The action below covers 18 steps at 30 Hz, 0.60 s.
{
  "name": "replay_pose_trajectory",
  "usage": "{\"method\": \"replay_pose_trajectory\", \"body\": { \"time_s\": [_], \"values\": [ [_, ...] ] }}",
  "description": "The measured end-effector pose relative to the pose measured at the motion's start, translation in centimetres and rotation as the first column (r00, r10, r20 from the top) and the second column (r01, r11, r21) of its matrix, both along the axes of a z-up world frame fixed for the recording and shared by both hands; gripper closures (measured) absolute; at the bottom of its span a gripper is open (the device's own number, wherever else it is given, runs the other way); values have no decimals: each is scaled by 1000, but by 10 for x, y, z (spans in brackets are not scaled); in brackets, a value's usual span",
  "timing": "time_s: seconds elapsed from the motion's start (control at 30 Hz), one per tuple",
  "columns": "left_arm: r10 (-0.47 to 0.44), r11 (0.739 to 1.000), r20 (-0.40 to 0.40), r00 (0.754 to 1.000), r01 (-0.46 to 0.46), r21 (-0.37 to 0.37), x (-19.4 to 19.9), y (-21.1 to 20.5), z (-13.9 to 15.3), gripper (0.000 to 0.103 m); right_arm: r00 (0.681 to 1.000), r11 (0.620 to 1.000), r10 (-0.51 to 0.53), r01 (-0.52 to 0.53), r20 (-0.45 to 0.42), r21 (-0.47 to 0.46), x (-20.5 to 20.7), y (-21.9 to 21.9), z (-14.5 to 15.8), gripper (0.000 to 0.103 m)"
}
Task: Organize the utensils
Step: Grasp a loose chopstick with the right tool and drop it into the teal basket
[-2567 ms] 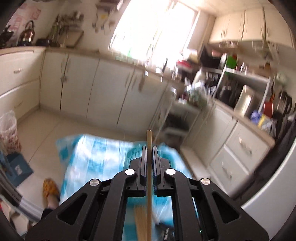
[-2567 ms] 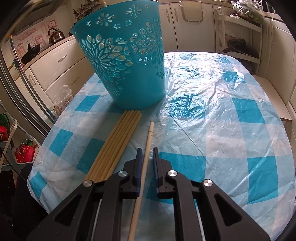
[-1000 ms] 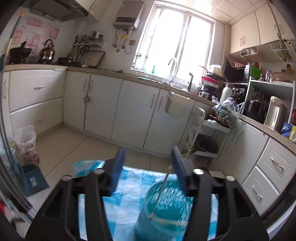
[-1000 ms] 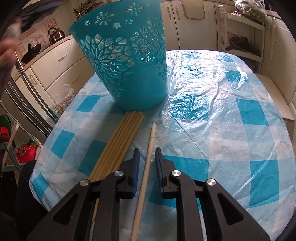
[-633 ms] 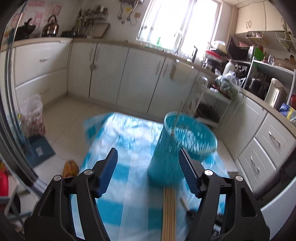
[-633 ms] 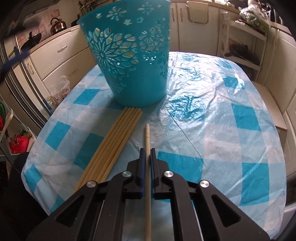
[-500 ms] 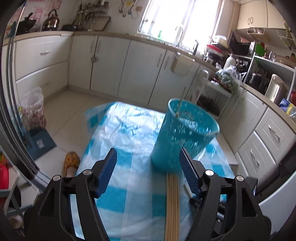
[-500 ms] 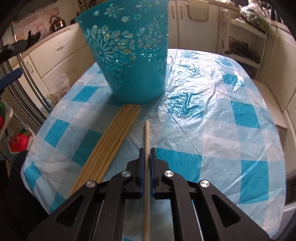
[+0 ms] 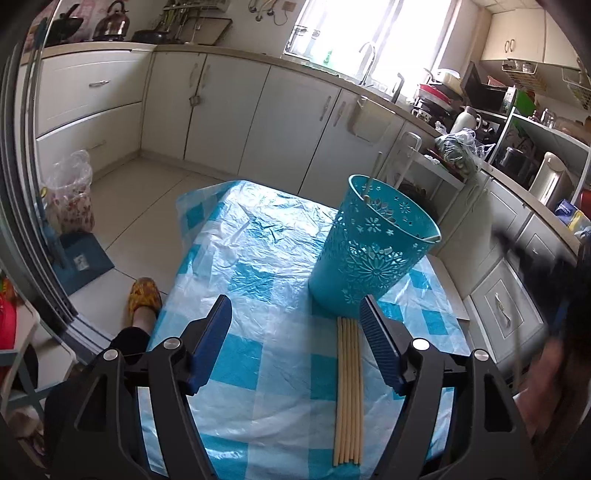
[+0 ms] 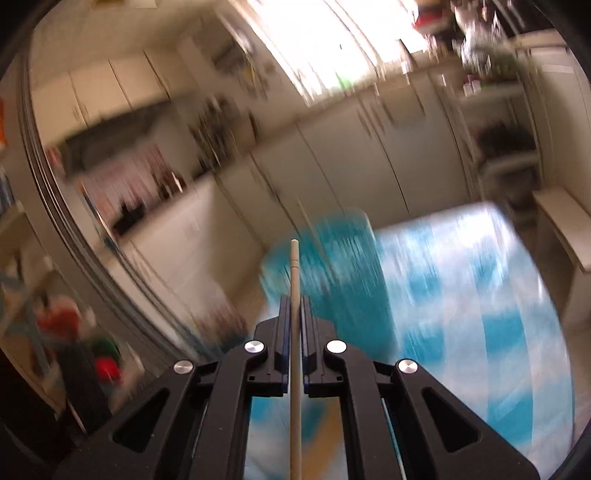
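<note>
Holding nothing, our left gripper hangs above the near end of the table with its jaws spread wide; the blue pads stand well apart; between them we see the checked blue-and-white plastic cloth. Just inside the right-hand pad, a flat row of pale wooden chopsticks lies on the cloth, side by side and touching, running away from us toward the basket. Beyond the far ends of that row stands the teal cut-out basket, upright on the cloth; the sticks end at or just short of its base, contact not clear. One thin pale stick leans against the far rim of the basket, its top poking above the edge. At the right edge of the left view, a dark blurred shape, too smeared to read.

Our right gripper is pinched on a single chopstick; the stick runs straight up between the closed jaws and its tip pokes out past them; it is lifted clear of the table. Right view is heavily motion-blurred; behind the tip we make out only the teal basket and the checked cloth.

Farther off: white kitchen cupboards, then the bright window over the counter.
</note>
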<state>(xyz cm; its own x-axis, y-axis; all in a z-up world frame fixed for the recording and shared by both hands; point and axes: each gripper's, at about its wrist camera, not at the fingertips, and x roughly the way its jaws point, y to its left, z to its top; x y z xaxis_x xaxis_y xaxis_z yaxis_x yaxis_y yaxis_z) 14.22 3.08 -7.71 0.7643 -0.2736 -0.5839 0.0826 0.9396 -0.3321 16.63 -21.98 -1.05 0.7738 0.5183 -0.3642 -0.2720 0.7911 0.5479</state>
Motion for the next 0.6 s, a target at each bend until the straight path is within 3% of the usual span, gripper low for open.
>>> {"method": "replay_pose_trajectory", "body": {
  "time_s": [0.2,0.4,0.6],
  "values": [
    [-3,1000,50,999,2,10,-9,-3,13,33,974,991,-129,119,188,66,58,17,42,97],
    [7,1000,39,999,-6,-18,-7,2,10,32,974,983,-180,175,135,46,112,23,19,97],
    [18,999,17,1000,-18,-41,-4,9,3,32,983,985,-162,166,81,-41,117,33,-6,97]
  ]
}}
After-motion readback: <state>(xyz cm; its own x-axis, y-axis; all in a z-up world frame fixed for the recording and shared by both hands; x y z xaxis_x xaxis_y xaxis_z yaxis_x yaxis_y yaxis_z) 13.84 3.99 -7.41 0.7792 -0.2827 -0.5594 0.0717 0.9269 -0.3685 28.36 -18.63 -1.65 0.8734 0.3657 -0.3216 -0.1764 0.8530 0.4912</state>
